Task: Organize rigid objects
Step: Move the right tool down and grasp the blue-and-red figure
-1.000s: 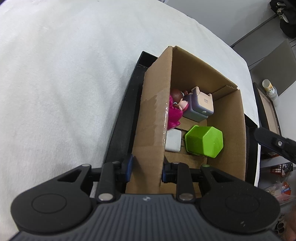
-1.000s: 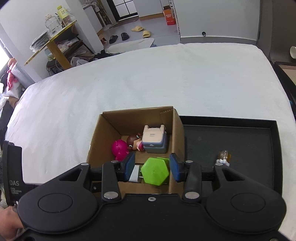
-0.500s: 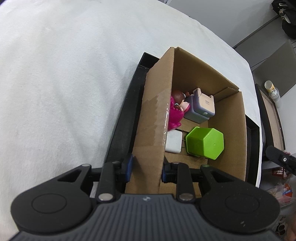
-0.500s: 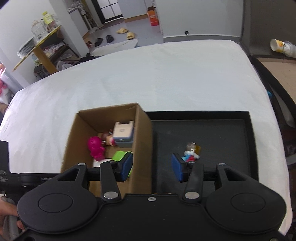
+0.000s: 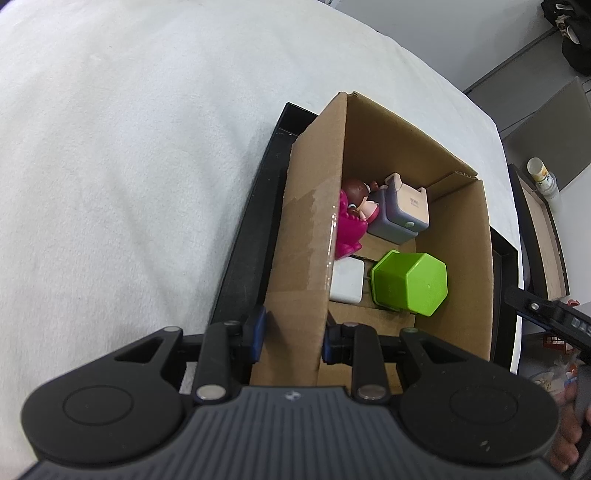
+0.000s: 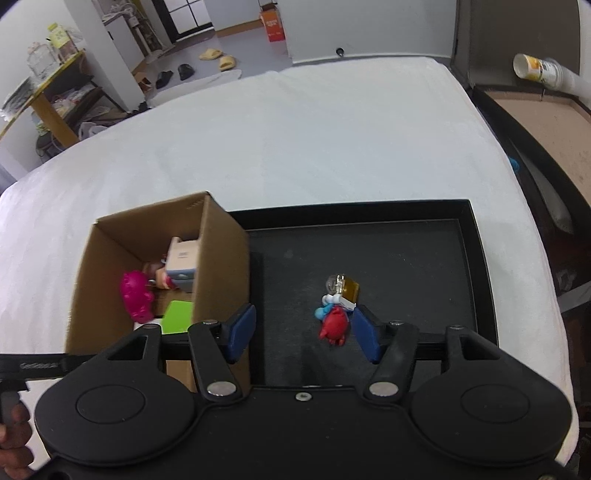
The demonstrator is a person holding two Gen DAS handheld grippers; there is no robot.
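A white cloth covered the counter. Beyond it lay grey floor with slippers, an orange box against the pale wall, and a cluttered wooden shelf at left. Daylight filled the room.

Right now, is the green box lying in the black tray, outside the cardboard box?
No, the green box lies inside the cardboard box, beside a white block.
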